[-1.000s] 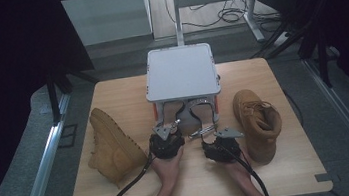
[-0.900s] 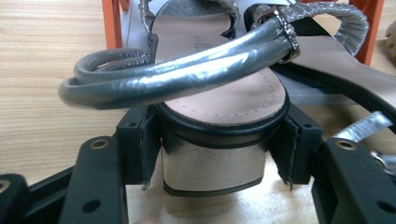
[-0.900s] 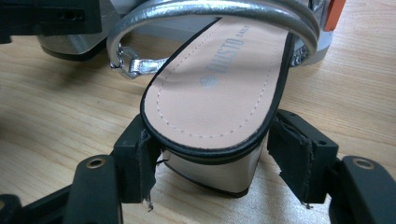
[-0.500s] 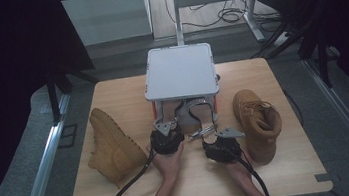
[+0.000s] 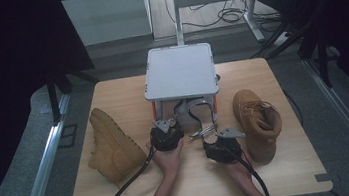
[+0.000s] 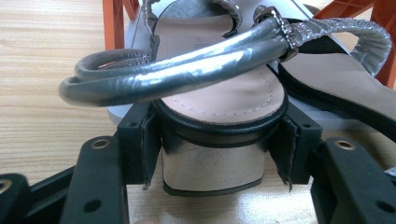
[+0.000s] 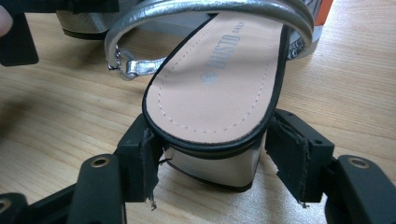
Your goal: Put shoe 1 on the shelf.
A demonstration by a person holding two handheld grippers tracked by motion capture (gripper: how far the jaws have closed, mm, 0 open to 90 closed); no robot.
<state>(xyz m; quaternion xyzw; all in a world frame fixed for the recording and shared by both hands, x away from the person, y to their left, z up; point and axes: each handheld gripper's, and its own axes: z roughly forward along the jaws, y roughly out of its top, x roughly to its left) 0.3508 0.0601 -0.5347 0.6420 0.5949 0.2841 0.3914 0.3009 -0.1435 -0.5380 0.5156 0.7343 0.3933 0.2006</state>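
Two silver block-heel sandals lie side by side, toes under a white-topped rack point(image 5: 179, 71). My left gripper point(image 6: 217, 156), also in the high view point(image 5: 165, 129), has its pads pressed on both sides of the left sandal point(image 6: 219, 93) at the heel, with the looped silver ankle strap point(image 6: 177, 74) lying across above. My right gripper point(image 7: 215, 161), in the high view point(image 5: 216, 137), is shut the same way on the heel end of the right sandal point(image 7: 215, 88). The right sandal's buckle point(image 7: 126, 67) hangs to its left. Both sandals rest on the wooden table point(image 5: 126, 89).
A tan boot point(image 5: 110, 148) lies on its side left of my left hand. A second tan boot point(image 5: 257, 123) stands upright at the right. The rack's orange legs point(image 6: 113, 23) stand close beside the sandals. Cables trail from both grippers toward the table's front edge.
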